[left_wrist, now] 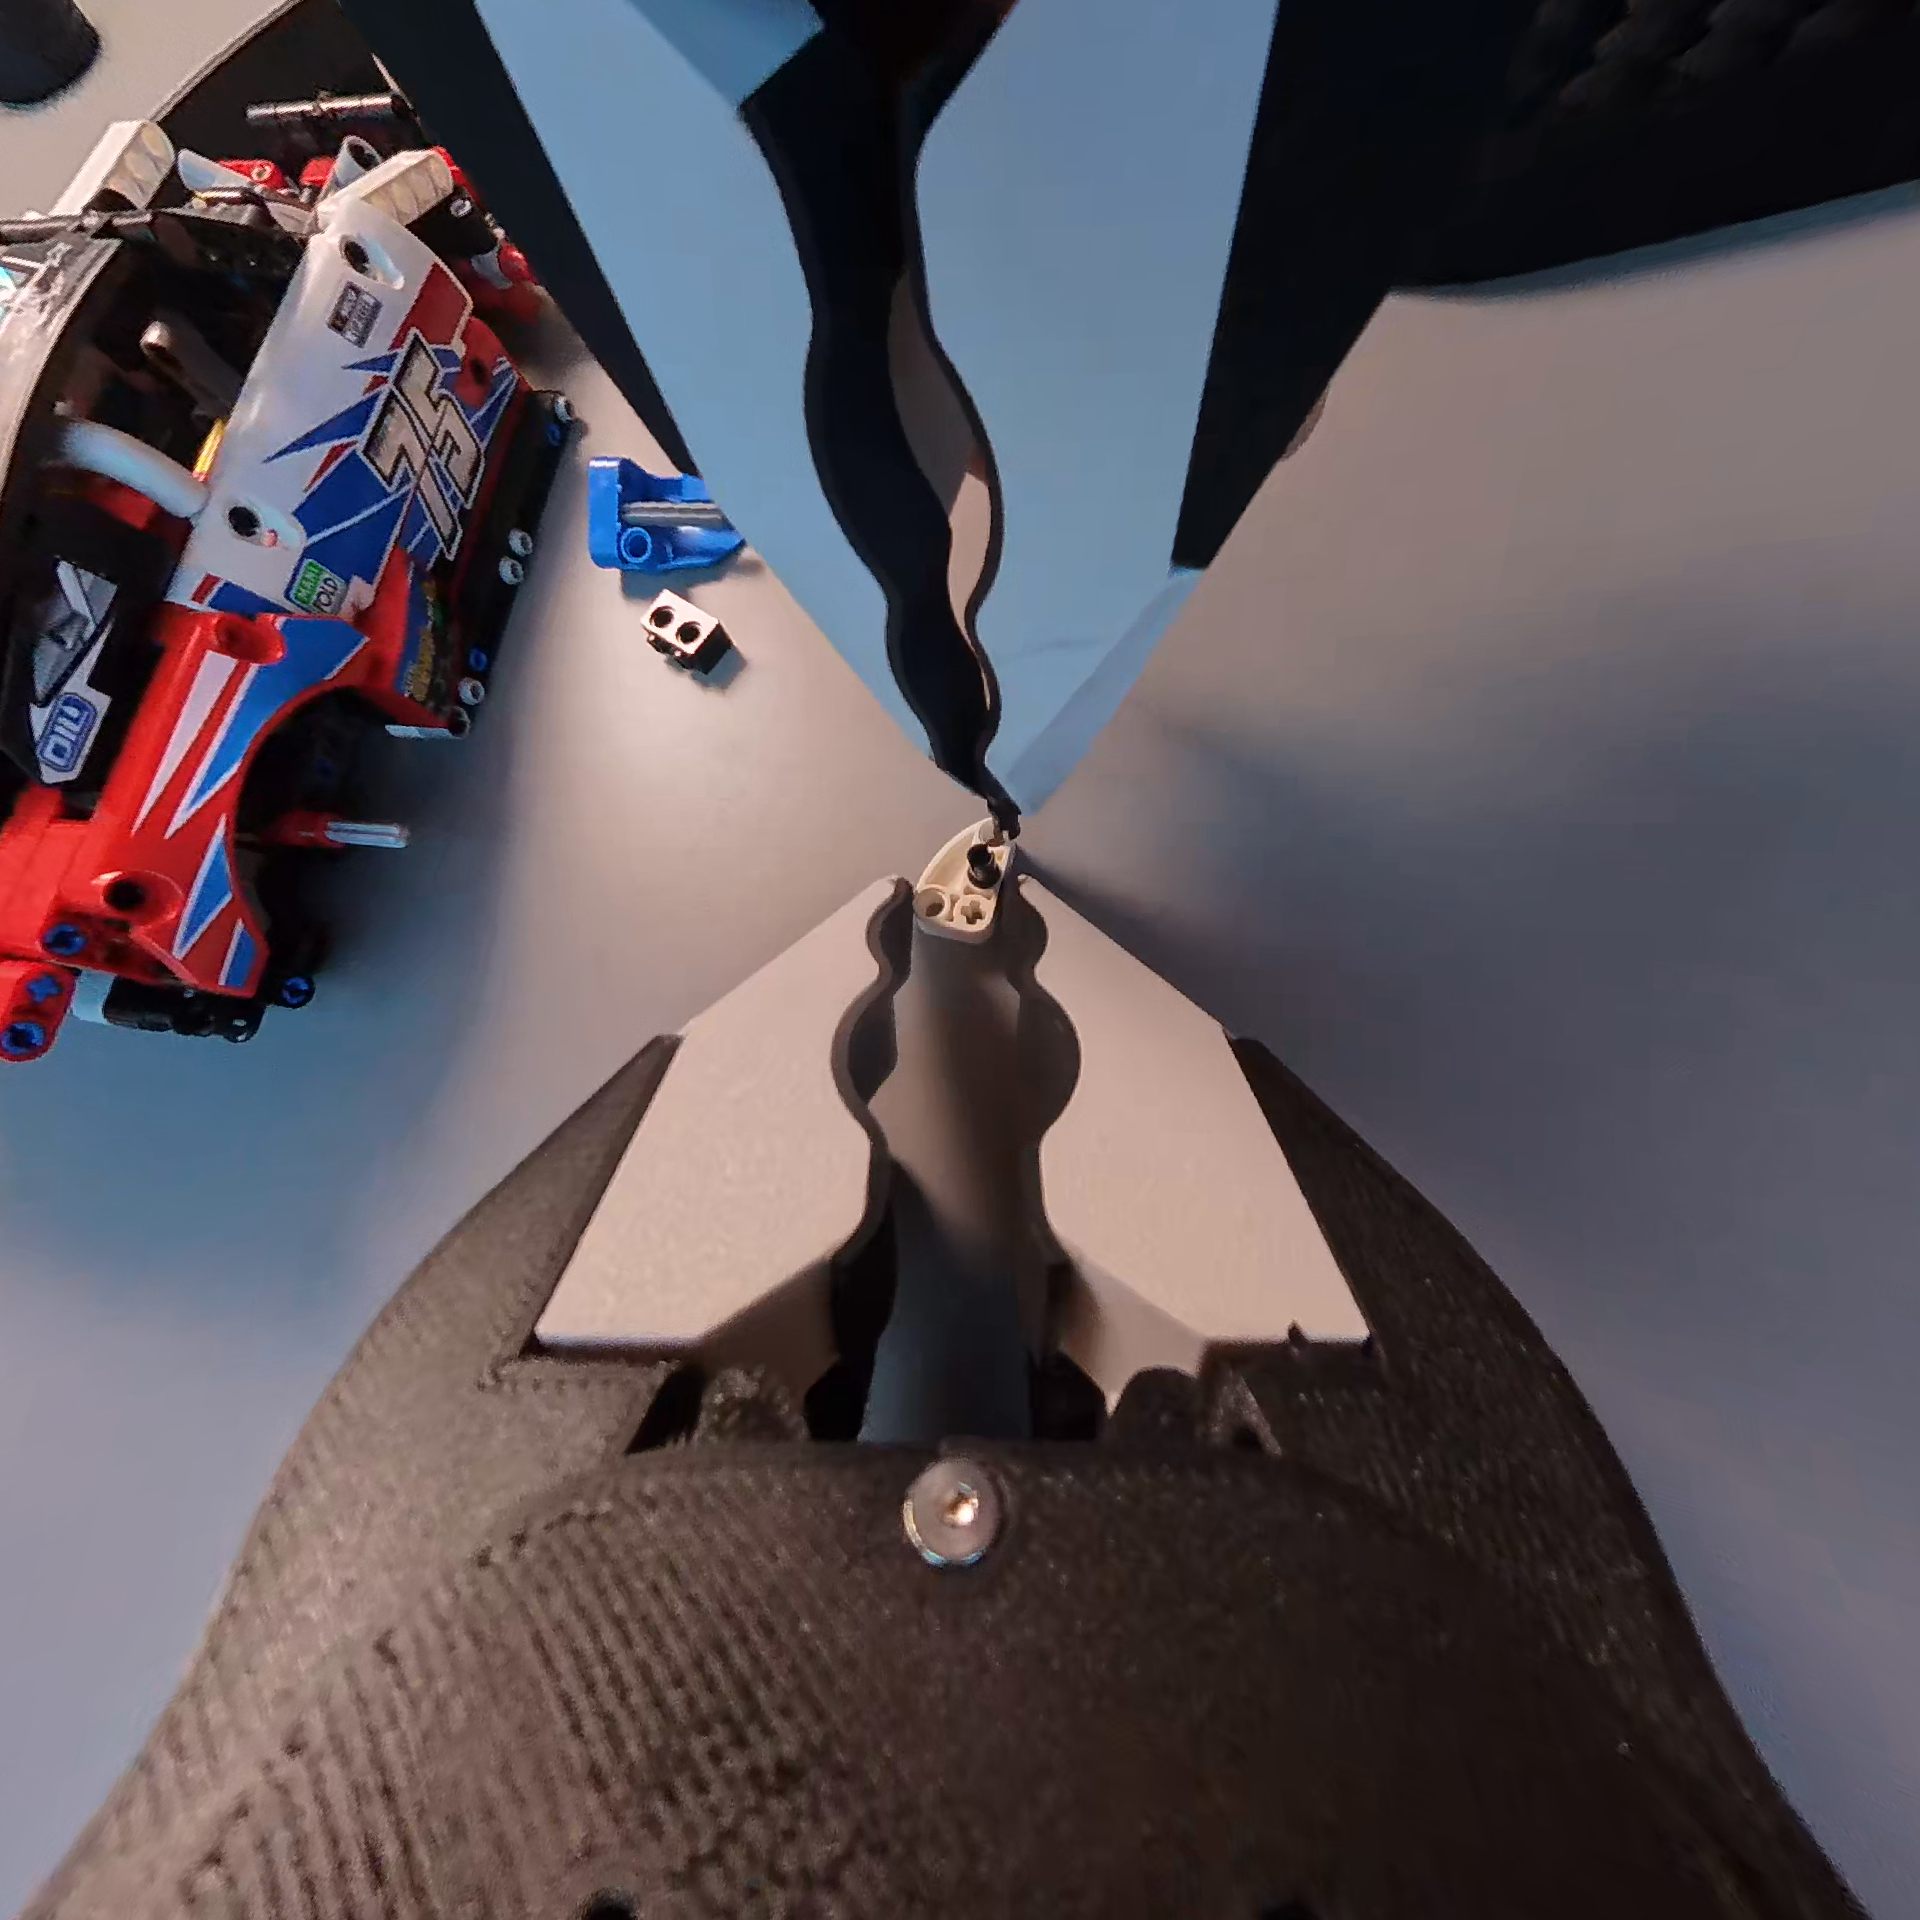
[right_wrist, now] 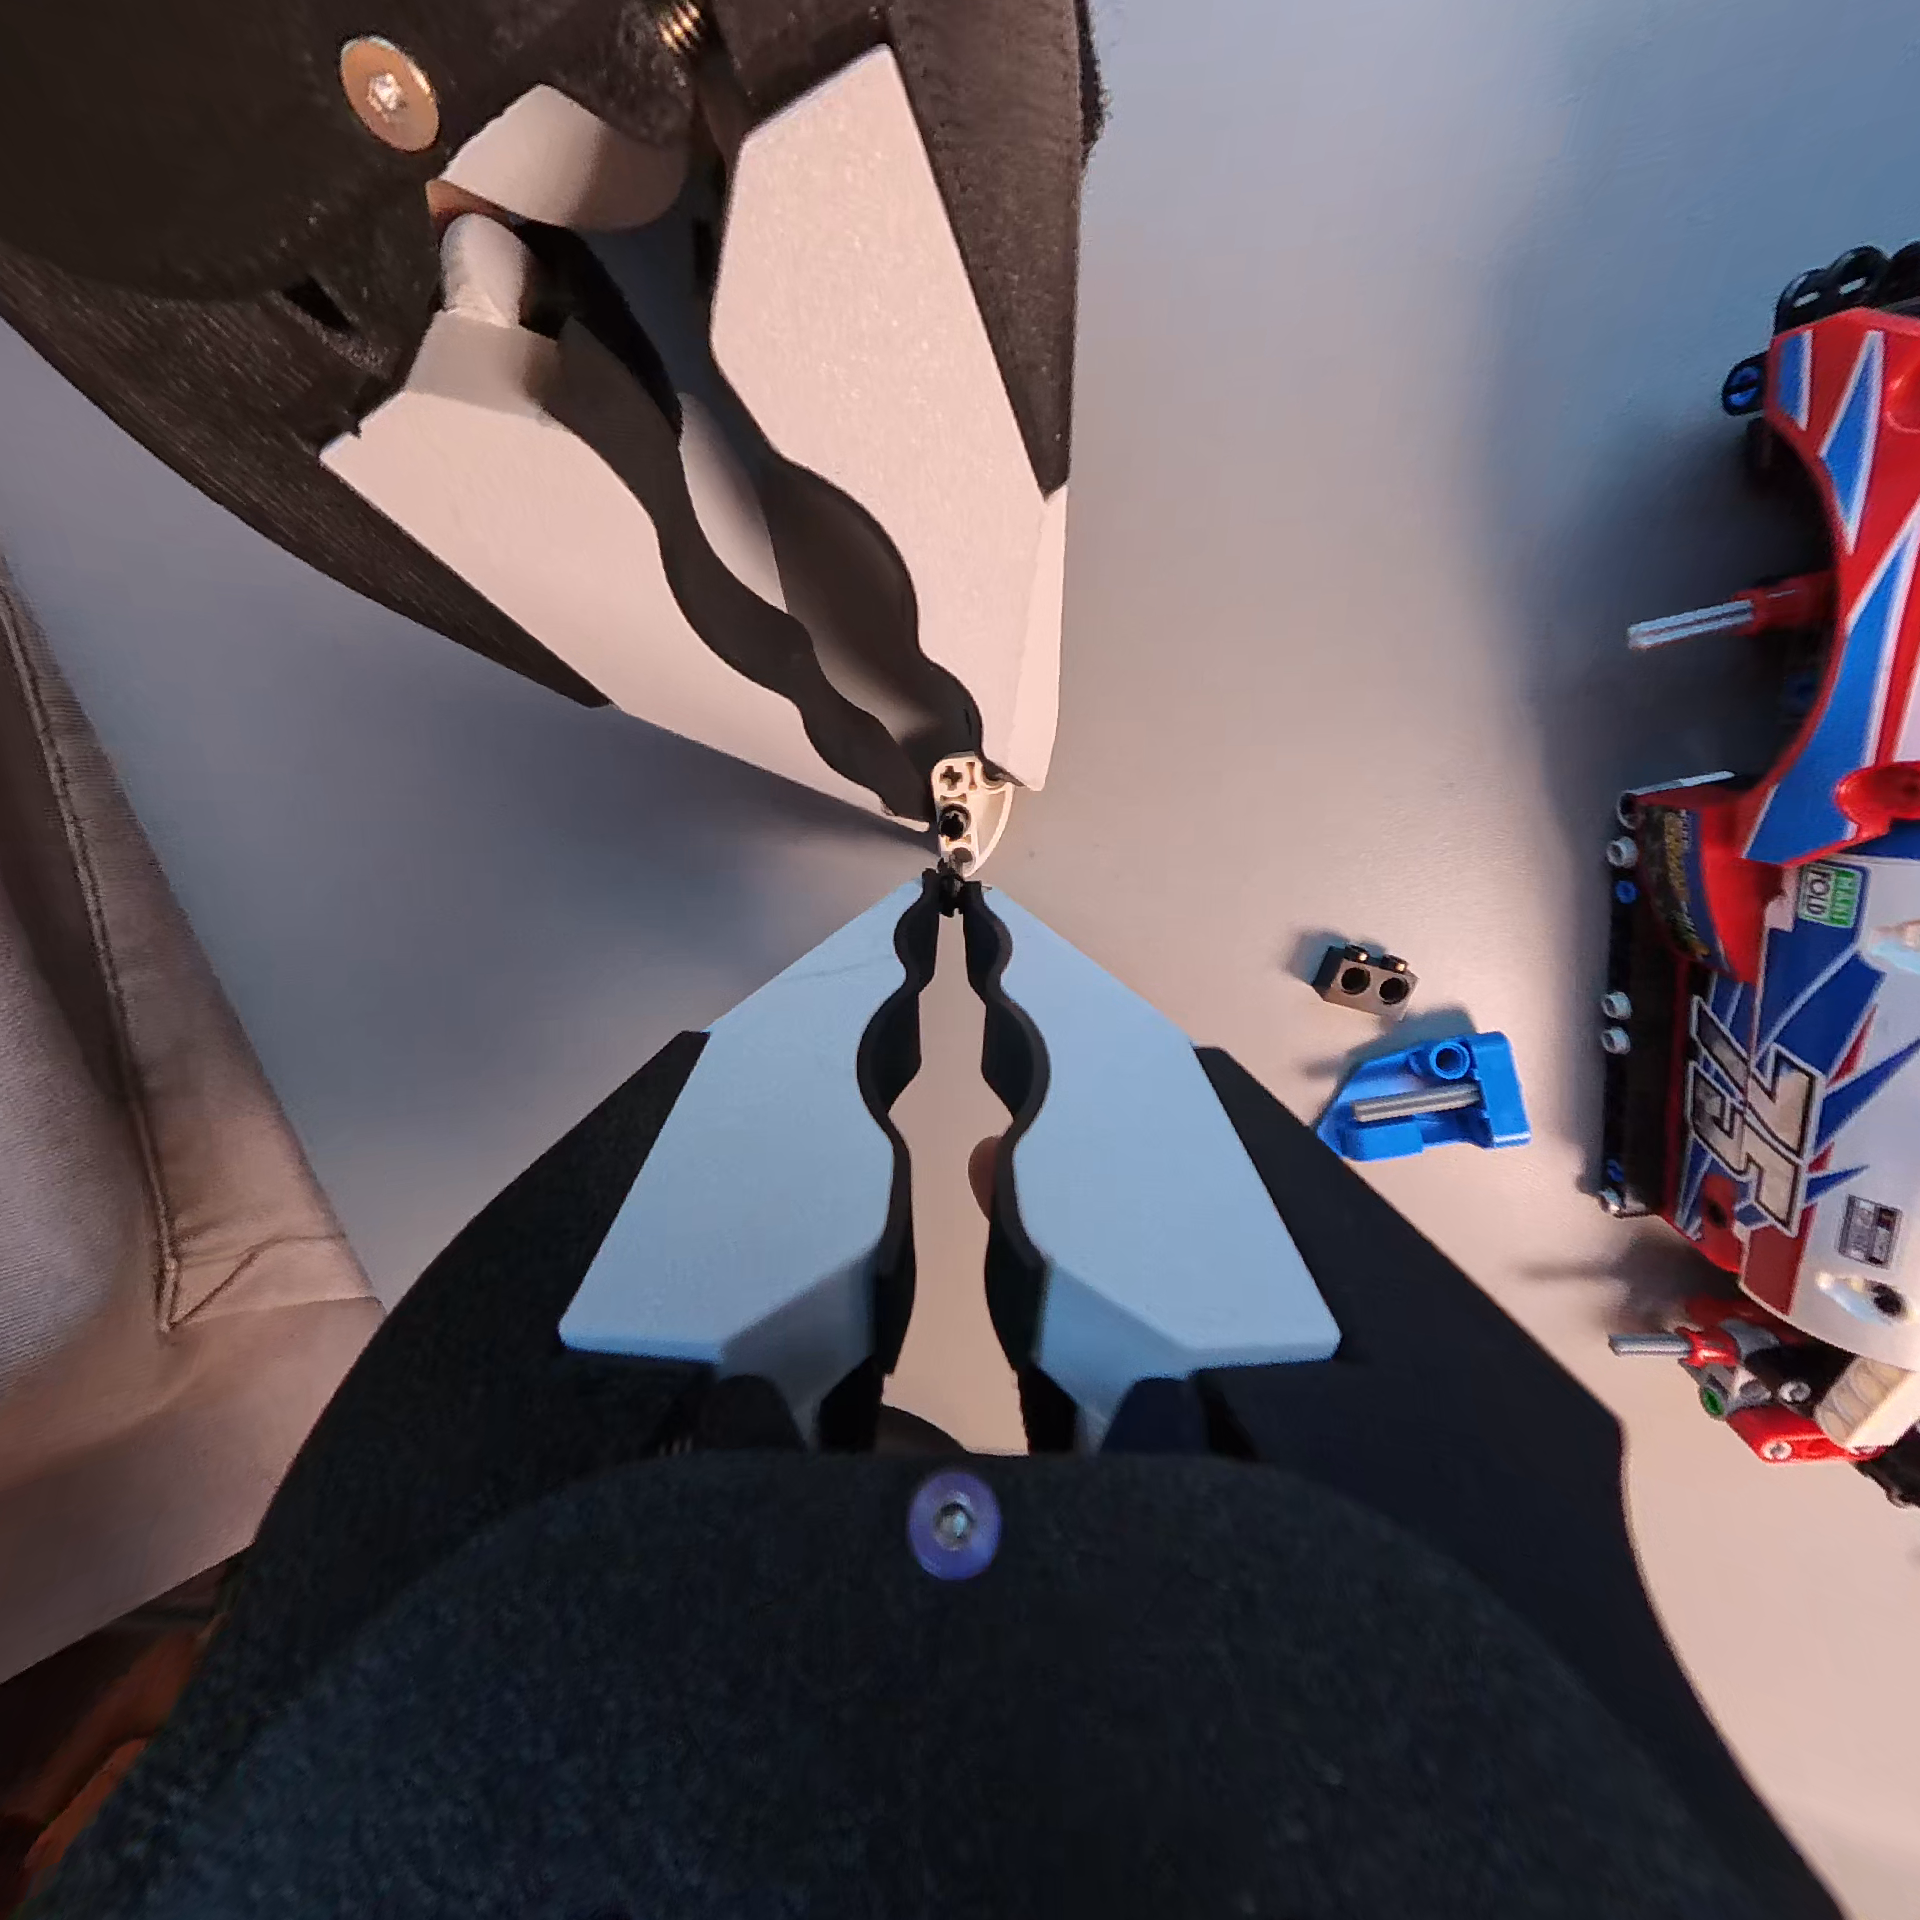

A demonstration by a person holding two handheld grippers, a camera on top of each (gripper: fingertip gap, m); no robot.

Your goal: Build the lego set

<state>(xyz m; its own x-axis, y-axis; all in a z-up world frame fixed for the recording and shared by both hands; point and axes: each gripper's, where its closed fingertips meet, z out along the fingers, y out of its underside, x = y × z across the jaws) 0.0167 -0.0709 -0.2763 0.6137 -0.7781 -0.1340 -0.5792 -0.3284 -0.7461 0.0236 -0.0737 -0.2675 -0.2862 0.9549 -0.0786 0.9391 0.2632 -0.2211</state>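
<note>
In the left wrist view, the left hand-held gripper (left_wrist: 961, 899) is clenched on a small white piece (left_wrist: 961, 888) at its fingertips, above the grey tabletop (left_wrist: 1455, 831). The right hand-held gripper (left_wrist: 1000, 816) comes in from above, its tips pinched on a black pin (left_wrist: 982, 858) seated in the piece's hole. To the left lie the red, white and blue car (left_wrist: 260, 582), a blue part (left_wrist: 655, 514) and a black brick (left_wrist: 686, 627). In the right wrist view, the right hand-held gripper (right_wrist: 951, 883) is clenched on the pin (right_wrist: 951, 826), which sits in the white piece (right_wrist: 966, 805) held by the left hand-held gripper (right_wrist: 961, 774). The brick (right_wrist: 1366, 977), blue part (right_wrist: 1434, 1096) and car (right_wrist: 1787, 935) lie to the right on the tabletop (right_wrist: 1299, 520).
</note>
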